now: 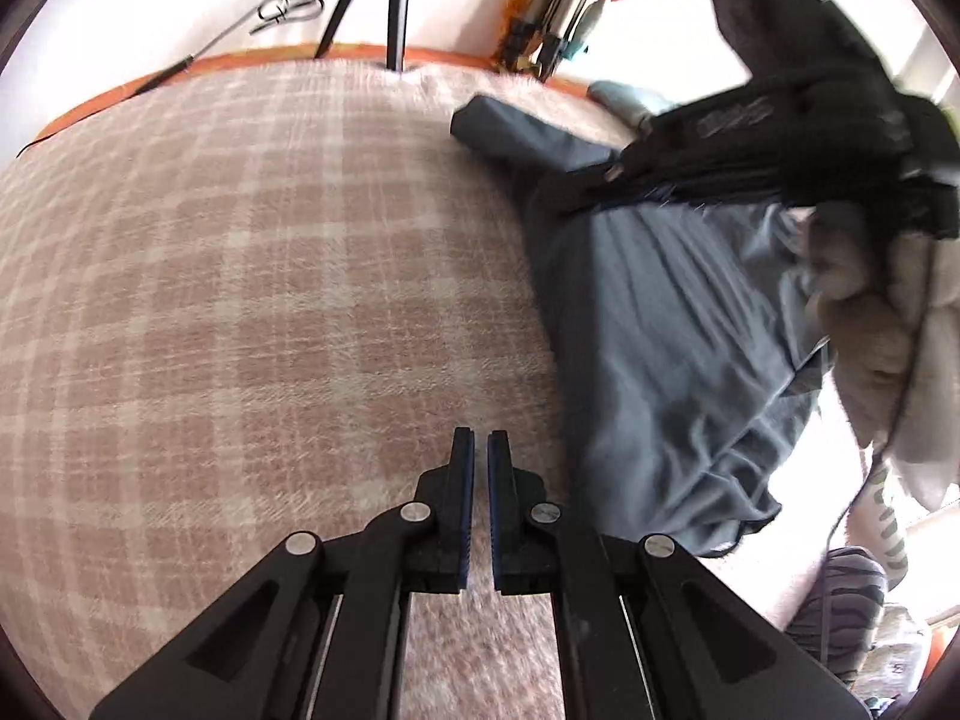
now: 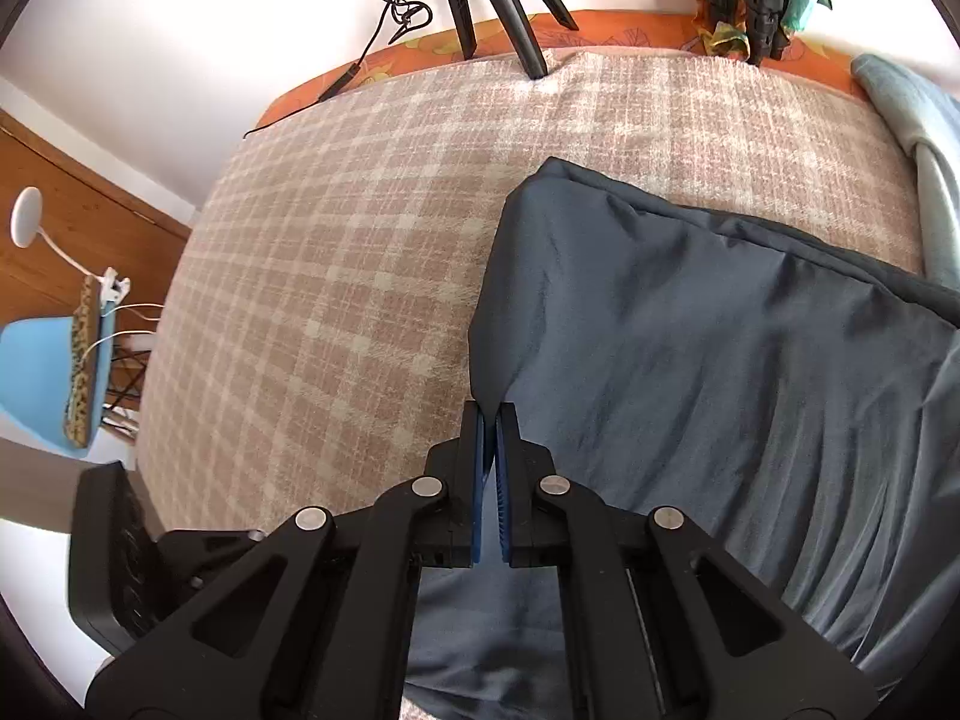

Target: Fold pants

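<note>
Dark grey-blue pants (image 2: 690,348) lie on a beige checked blanket (image 2: 336,276). My right gripper (image 2: 491,411) is shut on the pants' left edge and lifts a fold of the fabric. In the left wrist view the pants (image 1: 660,330) lie at the right. The right gripper's black body (image 1: 780,138) hovers above them there, blurred. My left gripper (image 1: 480,438) is over bare blanket (image 1: 270,270) left of the pants. Its jaws are nearly closed with a thin gap and hold nothing.
Black tripod legs (image 2: 510,6) and a cable (image 2: 396,6) stand at the bed's far edge on an orange sheet (image 2: 600,24). A light blue cloth (image 2: 900,96) lies at the far right. A blue chair (image 2: 48,372) and a white lamp (image 2: 27,222) stand left of the bed.
</note>
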`<state>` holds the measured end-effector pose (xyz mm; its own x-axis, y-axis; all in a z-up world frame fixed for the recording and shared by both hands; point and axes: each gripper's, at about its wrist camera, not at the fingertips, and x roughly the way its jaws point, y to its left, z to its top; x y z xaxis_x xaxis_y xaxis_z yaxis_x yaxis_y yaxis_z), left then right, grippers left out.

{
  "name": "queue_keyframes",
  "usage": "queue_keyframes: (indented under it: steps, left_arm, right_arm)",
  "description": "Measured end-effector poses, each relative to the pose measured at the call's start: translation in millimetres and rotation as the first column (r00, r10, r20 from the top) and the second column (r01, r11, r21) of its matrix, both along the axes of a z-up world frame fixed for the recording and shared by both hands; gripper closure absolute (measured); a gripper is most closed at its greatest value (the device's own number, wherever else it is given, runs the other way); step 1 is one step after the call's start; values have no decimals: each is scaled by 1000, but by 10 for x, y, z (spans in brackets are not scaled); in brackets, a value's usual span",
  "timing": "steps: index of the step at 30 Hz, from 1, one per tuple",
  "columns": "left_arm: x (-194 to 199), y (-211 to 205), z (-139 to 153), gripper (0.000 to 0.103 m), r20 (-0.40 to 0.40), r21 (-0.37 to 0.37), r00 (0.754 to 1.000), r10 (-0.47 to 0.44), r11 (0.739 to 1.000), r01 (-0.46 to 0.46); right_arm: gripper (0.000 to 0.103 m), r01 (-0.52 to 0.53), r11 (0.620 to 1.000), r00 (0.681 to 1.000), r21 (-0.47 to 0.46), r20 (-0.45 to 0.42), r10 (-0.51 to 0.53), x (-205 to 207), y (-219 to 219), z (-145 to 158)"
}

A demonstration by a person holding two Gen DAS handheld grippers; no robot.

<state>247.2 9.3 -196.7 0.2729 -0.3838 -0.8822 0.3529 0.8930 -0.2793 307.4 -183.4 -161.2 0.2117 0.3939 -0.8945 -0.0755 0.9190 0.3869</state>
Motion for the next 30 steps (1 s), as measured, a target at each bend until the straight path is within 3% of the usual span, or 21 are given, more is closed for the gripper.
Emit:
queue_keyframes:
  steps: [5,8,9,10,12,18,20,21,22,30]
  left_arm:
    - [-70,-363,18,101,31,11,995,-94,996,94]
    - [-122,-442,36,101,59,-29,992,-113,993,114]
    - [-122,-453,25,101,49,-41,992,-113,993,115]
    - [-117,-461,8,101,40,-52,993,-114,992,116]
    - [-88,-486,-23,101,35,-61,992,-119,991,121]
    - [-93,-678,7,101,46,-65,990,-135,988,137]
    - [-80,-744,-6,101,42,-69,990,-133,988,136]
    - [-77,-758,-4,101,41,-71,990,-132,988,134]
    - [-79,-770,0,101,42,-71,990,-132,988,135]
    - [-95,-841,140,102,53,-119,987,-149,981,154]
  right_arm:
    - [98,-12,999,1000,32,-8,13,17,4,-18]
    - [88,-14,999,1000,29,-22,14,49,45,-47]
    - [74,-15,1000,1000,18,-21,16,66,55,-47]
    - [54,-17,1000,1000,3,-16,17,81,61,-41]
    - [44,-26,999,1000,-24,-6,25,120,105,-39]
    - [46,-74,992,997,-105,-18,73,244,293,-165]
    - [67,-73,992,997,-103,-27,70,249,314,-228]
    - [89,-76,992,997,-103,-42,72,248,325,-267]
    - [93,-74,992,996,-104,-54,69,238,321,-293]
    - [98,-25,1000,999,15,49,24,109,-154,70]
